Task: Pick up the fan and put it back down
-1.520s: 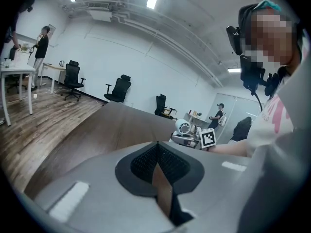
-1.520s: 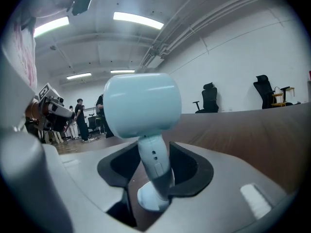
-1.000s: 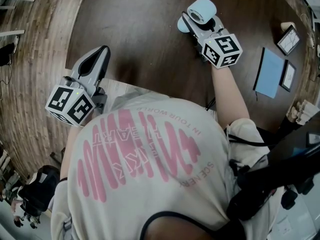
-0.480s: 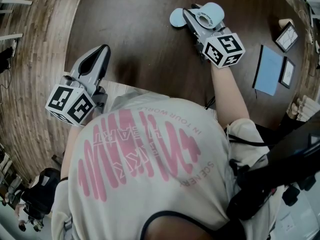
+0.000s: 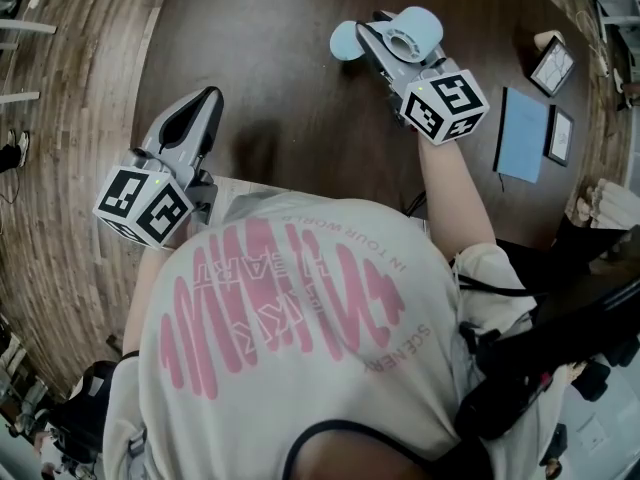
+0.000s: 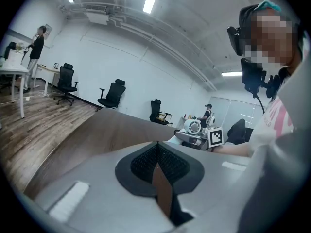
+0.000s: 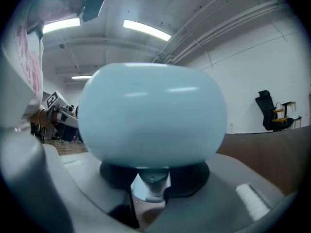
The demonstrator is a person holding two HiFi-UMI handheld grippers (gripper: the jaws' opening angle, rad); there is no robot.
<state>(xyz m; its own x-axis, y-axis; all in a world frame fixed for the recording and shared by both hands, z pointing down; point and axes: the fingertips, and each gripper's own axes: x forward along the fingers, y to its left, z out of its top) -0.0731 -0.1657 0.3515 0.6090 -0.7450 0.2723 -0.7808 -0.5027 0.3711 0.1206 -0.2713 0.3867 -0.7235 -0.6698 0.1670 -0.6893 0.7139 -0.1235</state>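
Note:
A light blue desk fan [image 5: 408,28] hangs above the dark brown table [image 5: 270,58], its round base [image 5: 345,40] off the surface. My right gripper [image 5: 385,40] is shut on the fan's neck below the head. In the right gripper view the fan's rounded head [image 7: 151,113] fills the middle, and the stem sits pinched in that gripper [image 7: 150,188]. My left gripper [image 5: 205,103] hovers over the table's near left, shut and holding nothing. In the left gripper view its pads [image 6: 167,161] meet, and the fan [image 6: 194,126] shows far off to the right.
A blue notebook [image 5: 522,136] and two small picture frames [image 5: 552,65] [image 5: 559,135] lie at the table's right. Wooden floor [image 5: 70,118] lies past the table's left edge. Office chairs [image 6: 112,94] and a white desk [image 6: 12,72] stand in the room beyond.
My right gripper has risen with the fan, which now sits higher and further left in the head view with its base off the table. The left gripper has hardly shifted.

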